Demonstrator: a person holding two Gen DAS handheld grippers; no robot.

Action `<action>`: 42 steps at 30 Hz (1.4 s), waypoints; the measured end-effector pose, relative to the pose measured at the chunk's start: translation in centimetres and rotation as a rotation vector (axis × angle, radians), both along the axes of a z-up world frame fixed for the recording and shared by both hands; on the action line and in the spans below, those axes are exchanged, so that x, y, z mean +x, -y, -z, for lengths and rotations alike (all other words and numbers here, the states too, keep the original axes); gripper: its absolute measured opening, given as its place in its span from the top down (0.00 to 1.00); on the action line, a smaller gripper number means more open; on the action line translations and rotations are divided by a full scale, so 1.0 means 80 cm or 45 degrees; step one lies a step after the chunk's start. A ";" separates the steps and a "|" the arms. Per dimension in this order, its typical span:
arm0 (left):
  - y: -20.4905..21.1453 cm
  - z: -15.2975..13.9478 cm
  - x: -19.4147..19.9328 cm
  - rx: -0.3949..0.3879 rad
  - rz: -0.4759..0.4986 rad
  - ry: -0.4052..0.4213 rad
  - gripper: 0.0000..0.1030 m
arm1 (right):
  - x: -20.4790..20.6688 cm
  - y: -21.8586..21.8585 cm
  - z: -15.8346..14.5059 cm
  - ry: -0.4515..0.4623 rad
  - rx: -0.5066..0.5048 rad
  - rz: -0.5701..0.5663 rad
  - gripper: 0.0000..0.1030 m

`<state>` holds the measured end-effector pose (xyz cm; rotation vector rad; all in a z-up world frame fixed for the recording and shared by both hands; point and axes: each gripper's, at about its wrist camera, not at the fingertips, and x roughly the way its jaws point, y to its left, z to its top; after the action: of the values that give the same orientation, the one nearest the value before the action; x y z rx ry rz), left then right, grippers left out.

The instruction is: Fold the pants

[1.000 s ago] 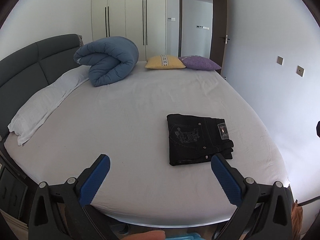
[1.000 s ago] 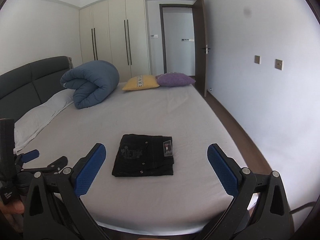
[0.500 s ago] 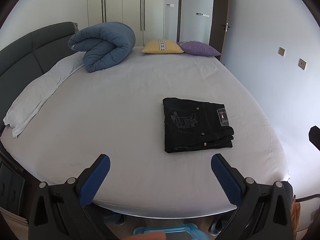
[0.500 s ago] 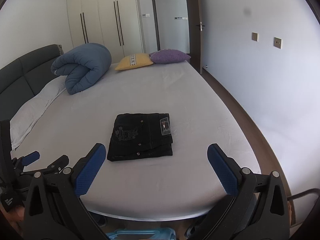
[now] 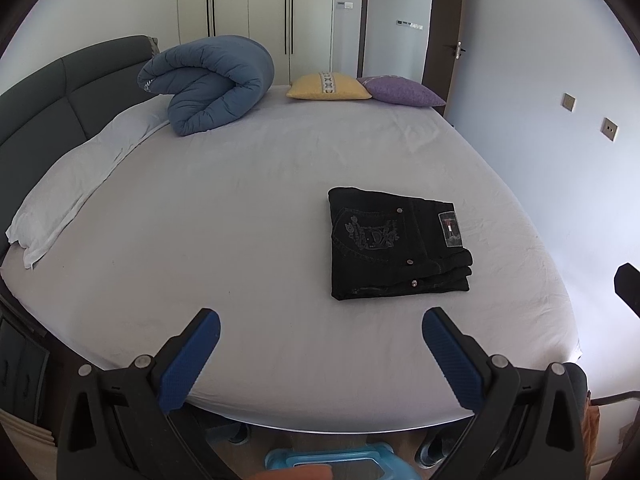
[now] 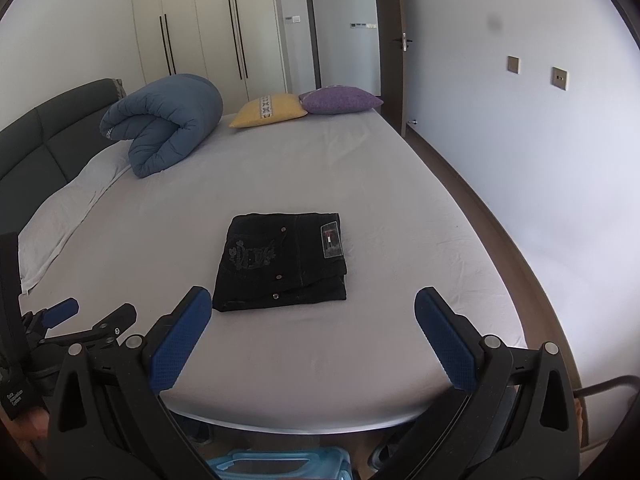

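Note:
Black pants (image 5: 394, 244) (image 6: 282, 260) lie folded into a compact rectangle on the pale sheet of the bed (image 5: 248, 208) (image 6: 304, 168), a small label on top. My left gripper (image 5: 320, 322) hangs open over the bed's near edge, well short of the pants, nothing between its blue pads. My right gripper (image 6: 312, 312) is open too, just in front of the pants and apart from them. The left gripper (image 6: 90, 314) also shows at the lower left of the right wrist view.
A rolled blue duvet (image 5: 210, 84) lies by the dark headboard (image 5: 48, 92); a white pillow (image 5: 76, 176) runs along the left. Yellow (image 5: 326, 86) and purple cushions (image 5: 400, 92) sit at the far edge. A blue plastic thing (image 5: 340, 460) sits on the floor below.
Both grippers have drawn back and tipped downward over the second; the bed's near edge and the floor below have come into view. The pants have not moved.

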<state>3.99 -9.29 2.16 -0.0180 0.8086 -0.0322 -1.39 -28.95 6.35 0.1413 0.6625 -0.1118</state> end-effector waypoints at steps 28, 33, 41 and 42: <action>-0.003 0.001 0.008 0.017 -0.003 0.001 0.00 | 0.019 -0.015 0.034 -0.055 0.029 -0.010 0.00; -0.002 0.004 0.011 0.020 -0.002 -0.007 0.00 | 0.022 -0.019 0.042 -0.066 0.040 -0.015 0.00; -0.003 0.016 0.018 0.025 0.002 -0.035 0.00 | 0.027 -0.024 0.057 -0.094 0.045 -0.004 0.00; -0.003 0.018 0.018 0.024 0.002 -0.038 0.00 | 0.028 -0.024 0.059 -0.098 0.050 -0.003 0.00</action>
<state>5.44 -9.05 0.72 0.0003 0.8385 -0.0260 0.82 -27.03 1.62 0.1746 0.7420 -0.1023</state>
